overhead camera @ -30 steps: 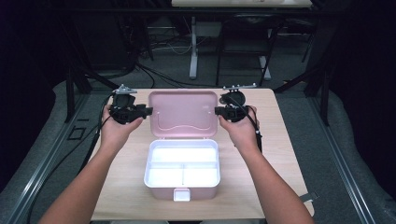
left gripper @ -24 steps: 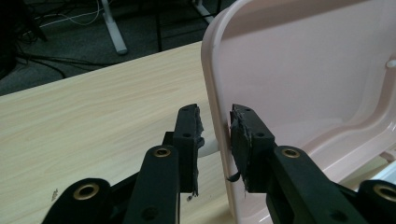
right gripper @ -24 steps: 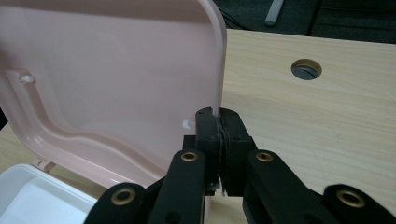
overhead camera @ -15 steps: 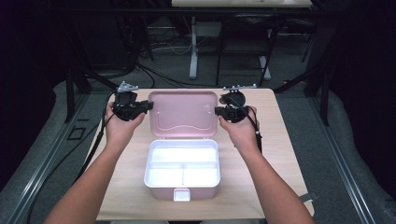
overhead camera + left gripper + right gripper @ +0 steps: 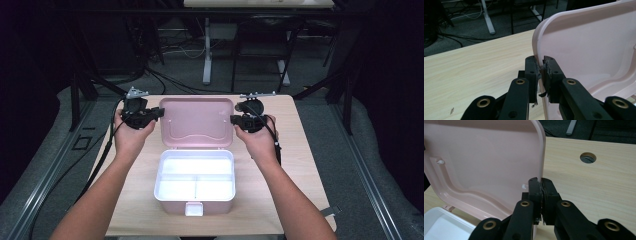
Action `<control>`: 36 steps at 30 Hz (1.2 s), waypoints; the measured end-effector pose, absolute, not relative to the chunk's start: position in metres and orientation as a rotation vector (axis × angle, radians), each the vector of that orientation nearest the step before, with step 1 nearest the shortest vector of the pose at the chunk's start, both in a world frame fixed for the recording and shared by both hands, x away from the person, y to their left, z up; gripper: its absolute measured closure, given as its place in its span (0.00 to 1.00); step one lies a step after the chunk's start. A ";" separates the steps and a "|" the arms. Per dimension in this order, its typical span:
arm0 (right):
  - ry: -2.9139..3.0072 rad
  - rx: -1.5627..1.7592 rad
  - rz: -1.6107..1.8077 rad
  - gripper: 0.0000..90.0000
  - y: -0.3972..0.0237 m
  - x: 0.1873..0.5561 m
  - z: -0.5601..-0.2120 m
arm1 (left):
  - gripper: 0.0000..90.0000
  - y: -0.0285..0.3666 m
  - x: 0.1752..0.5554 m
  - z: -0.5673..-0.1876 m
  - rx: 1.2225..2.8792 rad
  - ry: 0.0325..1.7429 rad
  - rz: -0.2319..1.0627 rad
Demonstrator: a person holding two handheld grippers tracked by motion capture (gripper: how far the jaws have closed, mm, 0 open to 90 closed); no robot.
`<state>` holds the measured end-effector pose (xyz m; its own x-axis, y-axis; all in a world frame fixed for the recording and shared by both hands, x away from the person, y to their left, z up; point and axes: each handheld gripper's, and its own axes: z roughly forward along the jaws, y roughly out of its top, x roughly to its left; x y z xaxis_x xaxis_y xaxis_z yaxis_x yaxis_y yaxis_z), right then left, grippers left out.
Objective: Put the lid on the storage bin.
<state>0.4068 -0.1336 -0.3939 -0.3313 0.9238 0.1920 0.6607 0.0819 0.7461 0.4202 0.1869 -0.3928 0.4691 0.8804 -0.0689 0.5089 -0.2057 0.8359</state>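
A pink box [image 5: 170, 204] stands open on the table, holding a white divided tray [image 5: 196, 175]. Its pink lid [image 5: 196, 122] leans back, nearly upright. My left gripper [image 5: 159, 114] is at the lid's left edge. Its jaws have just been closing, and in the left gripper view the gripper [image 5: 541, 71] pinches the lid's [image 5: 586, 45] rim between its pads. My right gripper [image 5: 234, 119] is shut on the lid's right edge. In the right gripper view the gripper [image 5: 541, 192] clamps the lid's [image 5: 486, 157] thin rim.
The light wooden table [image 5: 285, 165] has bare room on both sides of the box. A round cable hole [image 5: 588, 157] lies to the right of the lid. A white latch [image 5: 193, 209] hangs at the box's front. Dark floor, cables and desk legs lie beyond.
The left gripper's jaws have closed onto the lid's left edge. Both hands and the lid stay where they were.
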 end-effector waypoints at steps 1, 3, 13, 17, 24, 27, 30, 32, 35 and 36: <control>2.036 1.565 1.113 0.97 -0.134 0.407 -0.394 | 0.91 0.187 0.420 -0.393 1.861 1.166 0.548; 2.030 1.565 1.125 0.97 -0.134 0.407 -0.395 | 0.91 0.187 0.419 -0.393 1.860 1.164 0.552; 2.033 1.569 1.129 0.96 -0.134 0.411 -0.395 | 0.92 0.187 0.415 -0.392 1.859 1.161 0.560; 2.030 1.564 1.122 0.96 -0.132 0.414 -0.394 | 0.92 0.188 0.414 -0.391 1.862 1.158 0.558; 2.008 1.562 1.146 0.94 -0.133 0.418 -0.389 | 0.93 0.189 0.411 -0.389 1.862 1.147 0.558; 2.008 1.559 1.138 0.95 -0.133 0.417 -0.385 | 0.93 0.189 0.409 -0.389 1.859 1.141 0.561; 1.997 1.546 1.156 0.94 -0.133 0.415 -0.385 | 0.93 0.190 0.406 -0.388 1.859 1.133 0.568; 2.005 1.541 1.156 0.94 -0.133 0.412 -0.383 | 0.93 0.190 0.404 -0.387 1.858 1.131 0.570; 1.997 1.528 1.165 0.94 -0.133 0.409 -0.382 | 0.93 0.190 0.401 -0.386 1.857 1.120 0.584; 2.002 1.531 1.165 0.94 -0.133 0.407 -0.381 | 0.93 0.190 0.399 -0.386 1.859 1.115 0.586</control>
